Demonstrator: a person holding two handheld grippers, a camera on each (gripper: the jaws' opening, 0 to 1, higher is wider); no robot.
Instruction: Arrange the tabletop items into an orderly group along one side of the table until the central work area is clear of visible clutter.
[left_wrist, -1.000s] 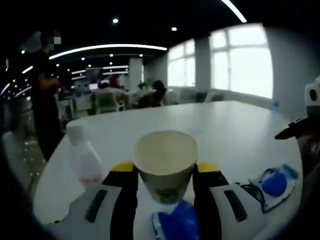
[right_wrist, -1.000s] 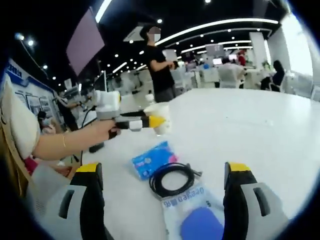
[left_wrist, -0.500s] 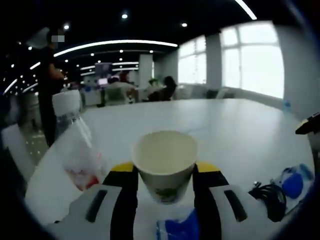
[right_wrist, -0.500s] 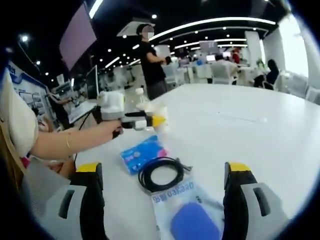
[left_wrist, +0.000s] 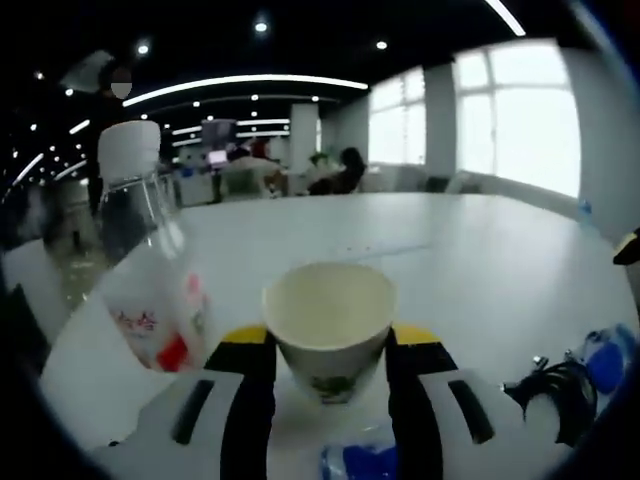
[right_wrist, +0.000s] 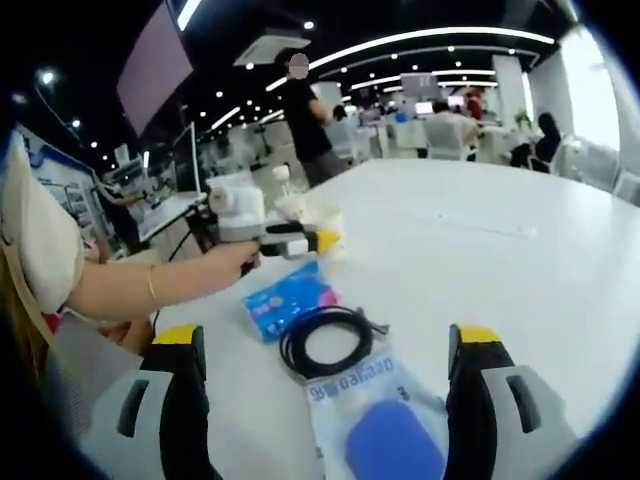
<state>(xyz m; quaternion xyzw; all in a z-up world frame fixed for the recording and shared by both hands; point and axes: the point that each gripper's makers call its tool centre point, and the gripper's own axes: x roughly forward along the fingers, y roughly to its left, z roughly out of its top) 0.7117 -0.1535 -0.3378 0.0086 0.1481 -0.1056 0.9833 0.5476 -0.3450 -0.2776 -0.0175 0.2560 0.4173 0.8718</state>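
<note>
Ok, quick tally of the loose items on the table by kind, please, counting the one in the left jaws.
Paper cup, held in the left gripper: 1
Plastic bottle: 1
Blue packet: 1
Black coiled cable: 1
Clear pouch with a blue item inside: 1
Total: 5

Your left claw (left_wrist: 328, 370): black jaws tipped yellow, grey housings. Paper cup (left_wrist: 328, 322) in it: cream, greenish print low on the wall. Bottle (left_wrist: 145, 265): clear, white cap, white label with red marks. Counter (left_wrist: 470, 250): plain white. Your right claw (right_wrist: 325, 400): same black, yellow and grey. Between its jaws, black cable coil (right_wrist: 325, 343); beside it a blue packet (right_wrist: 288, 299) with pink at one end; clear pouch (right_wrist: 385, 425) with blue lettering and a blue item inside.
</note>
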